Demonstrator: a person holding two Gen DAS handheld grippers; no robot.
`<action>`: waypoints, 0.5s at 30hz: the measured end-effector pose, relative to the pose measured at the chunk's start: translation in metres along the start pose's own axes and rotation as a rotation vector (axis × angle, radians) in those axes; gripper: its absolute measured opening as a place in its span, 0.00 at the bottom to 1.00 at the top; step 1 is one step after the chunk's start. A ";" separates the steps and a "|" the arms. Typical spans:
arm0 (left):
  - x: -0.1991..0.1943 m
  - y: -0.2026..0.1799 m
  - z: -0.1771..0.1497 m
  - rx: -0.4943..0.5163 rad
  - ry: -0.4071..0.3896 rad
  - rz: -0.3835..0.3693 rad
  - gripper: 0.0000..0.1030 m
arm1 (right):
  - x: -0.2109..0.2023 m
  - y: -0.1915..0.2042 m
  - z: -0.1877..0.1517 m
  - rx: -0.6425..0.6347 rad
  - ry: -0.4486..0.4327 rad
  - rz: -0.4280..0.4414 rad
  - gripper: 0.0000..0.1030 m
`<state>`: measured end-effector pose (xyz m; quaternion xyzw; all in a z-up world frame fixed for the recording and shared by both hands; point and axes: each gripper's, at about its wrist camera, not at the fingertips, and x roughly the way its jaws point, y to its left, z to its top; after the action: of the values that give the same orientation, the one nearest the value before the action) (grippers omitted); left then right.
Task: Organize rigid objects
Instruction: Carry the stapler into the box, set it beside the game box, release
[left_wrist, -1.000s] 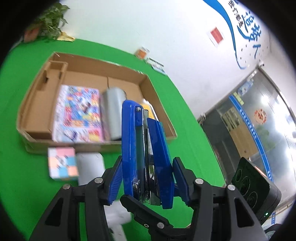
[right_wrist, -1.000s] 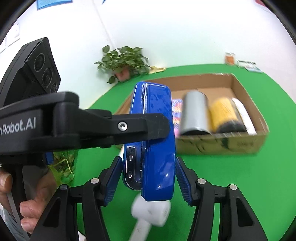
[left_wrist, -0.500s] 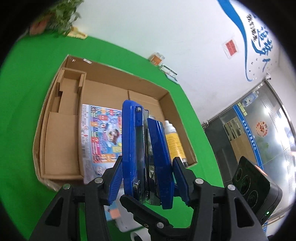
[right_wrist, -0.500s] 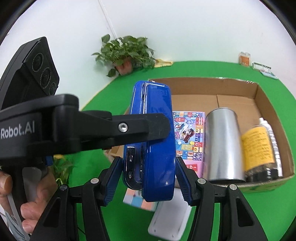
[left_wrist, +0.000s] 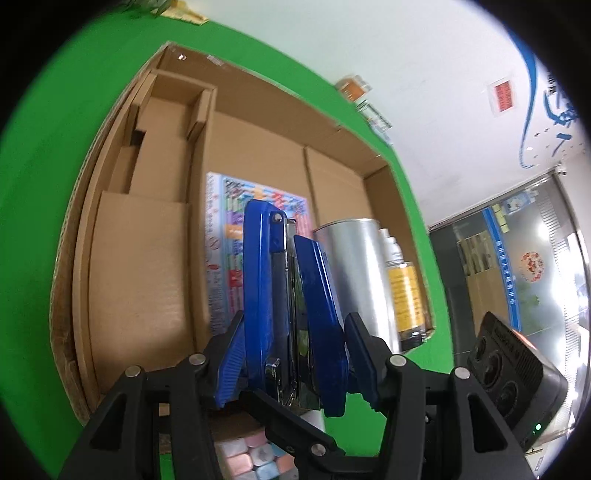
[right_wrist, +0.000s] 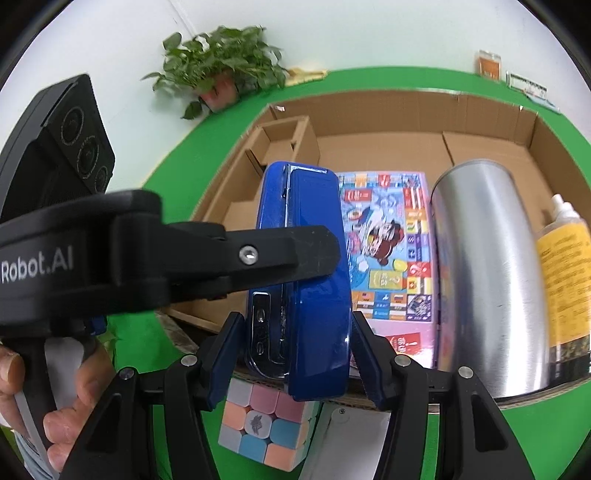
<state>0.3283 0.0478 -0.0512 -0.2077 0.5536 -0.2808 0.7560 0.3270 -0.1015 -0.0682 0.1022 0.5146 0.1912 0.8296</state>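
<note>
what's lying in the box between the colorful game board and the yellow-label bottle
A silver metal can lies on its side between the game board and the yellow-label bottle, close beside both. The right wrist view shows it best.

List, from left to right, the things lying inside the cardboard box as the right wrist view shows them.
Cardboard insert → colourful printed board → silver can → yellow-labelled bottle. The blue stapler held in front is left out, since it overlaps the box.
</note>
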 end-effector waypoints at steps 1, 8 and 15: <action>0.001 0.003 0.000 -0.005 -0.001 0.006 0.51 | 0.003 0.000 -0.001 0.005 0.003 0.002 0.54; -0.014 0.008 -0.001 0.017 -0.020 0.022 0.51 | 0.006 0.004 -0.003 0.007 0.011 0.039 0.63; -0.051 0.007 -0.007 0.045 -0.121 0.051 0.51 | 0.002 -0.005 -0.007 0.019 0.002 0.076 0.52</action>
<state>0.3108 0.0862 -0.0210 -0.1932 0.5056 -0.2609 0.7994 0.3226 -0.1052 -0.0752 0.1294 0.5132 0.2178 0.8200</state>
